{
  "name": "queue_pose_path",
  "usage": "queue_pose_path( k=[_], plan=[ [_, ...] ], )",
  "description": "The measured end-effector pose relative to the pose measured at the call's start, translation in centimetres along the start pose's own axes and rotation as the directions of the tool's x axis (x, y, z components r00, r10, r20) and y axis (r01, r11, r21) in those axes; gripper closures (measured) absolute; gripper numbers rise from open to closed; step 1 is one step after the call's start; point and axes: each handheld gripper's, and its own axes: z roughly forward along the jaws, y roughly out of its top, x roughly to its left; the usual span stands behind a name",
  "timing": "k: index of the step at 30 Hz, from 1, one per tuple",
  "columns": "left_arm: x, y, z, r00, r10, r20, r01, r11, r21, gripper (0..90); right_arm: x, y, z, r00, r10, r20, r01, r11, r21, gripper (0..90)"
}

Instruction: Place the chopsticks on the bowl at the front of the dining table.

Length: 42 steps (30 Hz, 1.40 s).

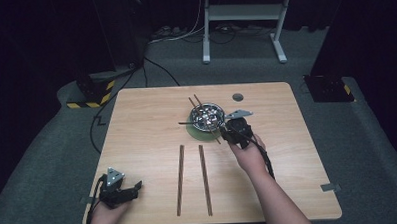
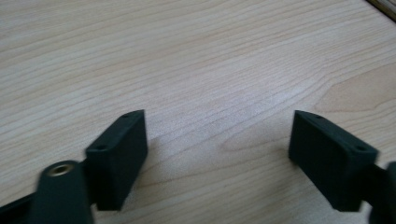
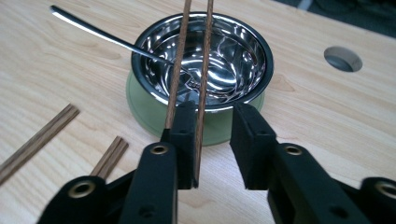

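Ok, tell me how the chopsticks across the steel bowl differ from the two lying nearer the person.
The chopsticks on the bowl rest raised across the steel bowl, close together, near ends by the right gripper. The chopsticks on the table lie flat on the bare wooden table, spaced apart, no gripper near. The first pair slants across the high view; the second runs almost straight away from the person. Both pairs are dark brown wood.

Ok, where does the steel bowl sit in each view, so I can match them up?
High view: steel bowl at the far middle of the tabletop, on a green saucer.
Right gripper view: upper centre, straight ahead of the jaws, with chopsticks across it.
Left gripper view: wood-grain tabletop ahead of the jaws.
Shared landmark: the round hole in the tabletop, near the bowl.
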Motion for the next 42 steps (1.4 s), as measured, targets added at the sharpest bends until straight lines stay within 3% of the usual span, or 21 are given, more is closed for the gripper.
queue_pose_path(
  k=[3,6,8,10,16,19,20,24,25,27,30,35,39,42],
  plan=[
    [-0.5,0.9,-0.1,0.9997,0.02,-0.012,-0.02,0.9993,0.031,38.6,-0.3,-1.0,-0.7,0.9996,-0.028,-0.001,0.028,0.999,-0.031,73.8],
    [-1.1,2.6,-0.6,0.9979,0.05,-0.042,-0.05,0.9987,0.008,40.5,-0.9,-1.8,-1.1,0.9992,-0.025,-0.032,0.023,0.999,-0.046,76.3],
    [-1.7,4.1,-0.6,0.9998,0.012,-0.014,-0.012,0.999,-0.042,43.9,-1.6,-2.4,-1.3,0.9969,-0.005,-0.078,0.0,0.998,-0.063,79.1],
    [-2.2,5.4,-0.2,0.9999,-0.016,0.005,0.016,0.9983,-0.057,47.1,-2.2,-2.8,-1.1,0.9963,0.025,-0.082,-0.031,0.997,-0.072,79.5],
    [-4.7,8.9,2.0,0.9998,0.008,0.017,-0.006,0.995,-0.1,59.9,-2.8,-3.6,0.0,0.9969,0.035,-0.07,-0.044,0.991,-0.126,79.4],
    [-6.2,10.2,3.2,0.9987,0.036,0.037,-0.031,0.9907,-0.132,68.5,-3.3,-4.1,0.9,0.9937,0.061,-0.094,-0.074,0.988,-0.139,78.0],
    [-6.8,10.7,3.8,0.9989,0.017,0.043,-0.01,0.9891,-0.147,69.8,-3.4,-4.3,1.2,0.9931,0.063,-0.099,-0.077,0.987,-0.139,77.3],
    [-8.7,12.3,5.8,0.9984,0.005,0.057,0.006,0.9826,-0.186,74.4,-3.5,-4.5,1.5,0.9901,0.066,-0.124,-0.082,0.988,-0.133,73.9],
    [-8.7,12.8,5.9,0.9972,0.048,0.058,-0.039,0.9874,-0.153,75.6,-3.2,-4.4,1.4,0.9932,0.05,-0.105,-0.065,0.988,-0.142,75.3],
    [-9.9,13.6,6.8,0.9972,0.047,0.059,-0.038,0.9871,-0.155,77.9,-2.7,-4.6,1.2,0.9973,0.026,-0.068,-0.036,0.988,-0.148,79.1],
    [-11.7,14.6,8.2,0.9951,0.076,0.062,-0.068,0.9891,-0.131,79.6,-2.4,-5.0,1.4,0.9964,0.041,-0.074,-0.052,0.986,-0.161,84.1],
    [-13.9,15.9,10.1,0.9947,0.074,0.072,-0.064,0.9888,-0.135,83.6,-2.7,-5.4,1.4,0.9951,0.056,-0.081,-0.07,0.981,-0.181,88.1],
    [-15.5,16.8,11.3,0.9956,0.059,0.072,-0.047,0.9856,-0.162,84.3,-2.5,-5.7,1.9,0.994,0.066,-0.087,-0.08,0.984,-0.162,88.0],
    [-16.1,17.1,12.2,0.9967,0.045,0.067,-0.033,0.9868,-0.158,84.3,-2.0,-5.9,2.4,0.9964,0.031,-0.079,-0.042,0.988,-0.148,87.1]
  ],
)
